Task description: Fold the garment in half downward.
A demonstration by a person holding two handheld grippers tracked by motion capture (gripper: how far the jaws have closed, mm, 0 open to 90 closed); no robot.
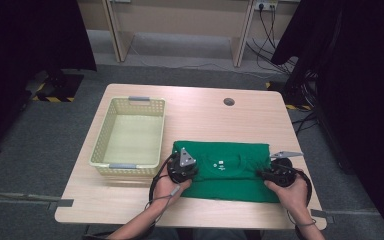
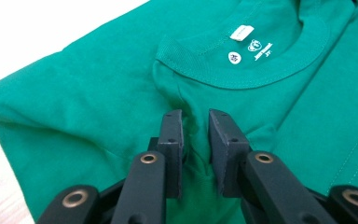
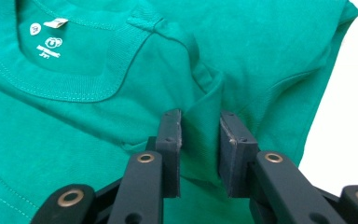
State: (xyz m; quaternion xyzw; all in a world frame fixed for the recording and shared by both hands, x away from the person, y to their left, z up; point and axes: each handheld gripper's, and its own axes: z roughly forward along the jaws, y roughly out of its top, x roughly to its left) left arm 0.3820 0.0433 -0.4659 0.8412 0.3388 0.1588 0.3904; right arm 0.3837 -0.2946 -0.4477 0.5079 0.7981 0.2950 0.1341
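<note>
A folded green T-shirt [image 1: 230, 177] lies flat on the near half of the wooden table [image 1: 200, 107], its collar and white neck label [image 2: 241, 32] facing up. My left gripper [image 1: 183, 171] stands over the shirt's left shoulder. Its jaws [image 2: 196, 116] are a little apart, with a raised ridge of green cloth loose between them. My right gripper [image 1: 276, 173] is at the right shoulder, near the shirt's right edge. A pinched-up fold of the shirt [image 3: 121, 140] stands in the gap of its jaws [image 3: 200, 116], and the pads do not clamp it.
A pale yellow plastic basket [image 1: 102, 135] with nothing in it sits on the table's left side, just left of the shirt. A round cable hole [image 1: 229, 102] lies near the far edge. Dark curtains and floor cables flank the table.
</note>
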